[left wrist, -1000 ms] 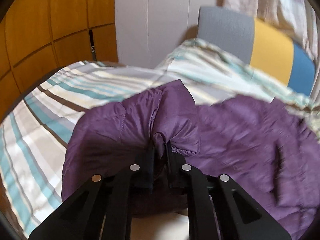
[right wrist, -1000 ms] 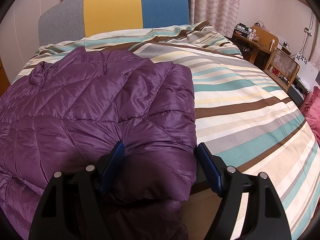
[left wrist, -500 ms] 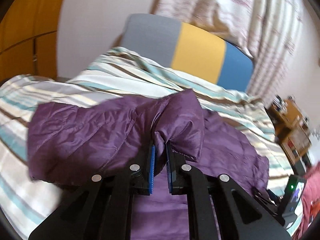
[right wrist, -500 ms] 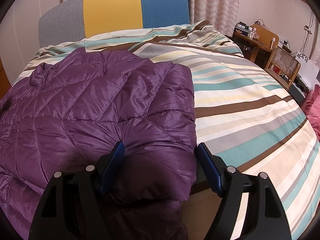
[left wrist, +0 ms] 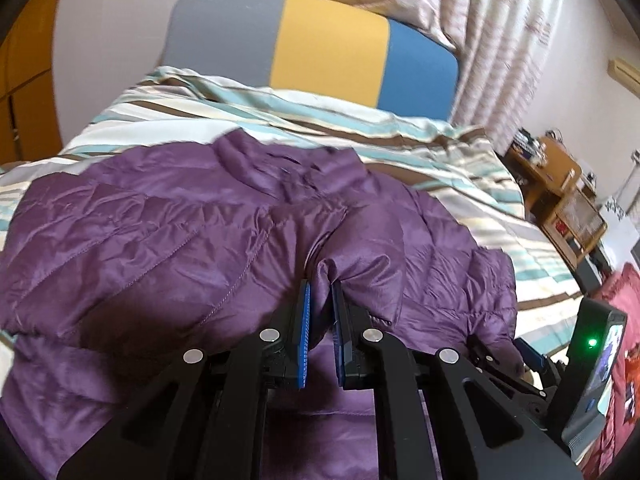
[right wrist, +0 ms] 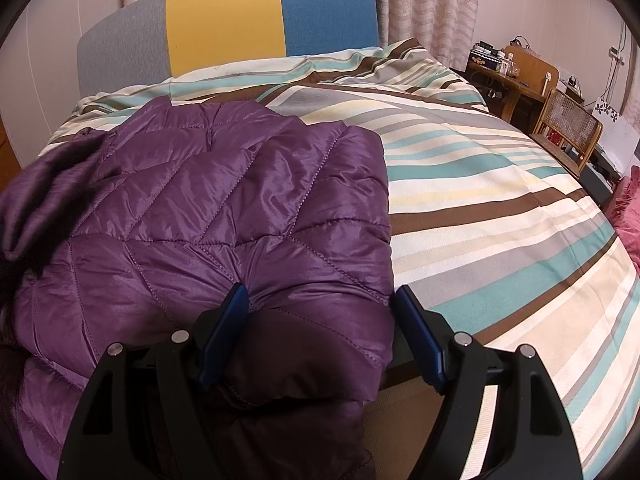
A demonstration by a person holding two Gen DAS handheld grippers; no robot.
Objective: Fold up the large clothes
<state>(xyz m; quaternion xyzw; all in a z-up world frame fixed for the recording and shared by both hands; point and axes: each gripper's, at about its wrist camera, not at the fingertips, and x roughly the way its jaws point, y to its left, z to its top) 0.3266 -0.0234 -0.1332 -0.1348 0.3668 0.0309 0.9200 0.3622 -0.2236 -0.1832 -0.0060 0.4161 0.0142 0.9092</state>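
A purple quilted puffer jacket lies spread on a striped bed. My left gripper is shut on a fold of the jacket's left part and holds it lifted over the jacket's middle. In the right wrist view the jacket fills the left half. My right gripper is open, its blue pads on either side of the jacket's near right corner, which lies between them at the bed's front edge. The right gripper also shows at the lower right of the left wrist view.
The striped duvet covers the bed. A grey, yellow and blue headboard stands at the far end before curtains. A wooden desk and a cane chair stand to the right. A red cloth lies at the far right.
My left gripper has carried the held fold of the jacket rightward across the bed, over the jacket's body. My right gripper has stayed open in the same place.
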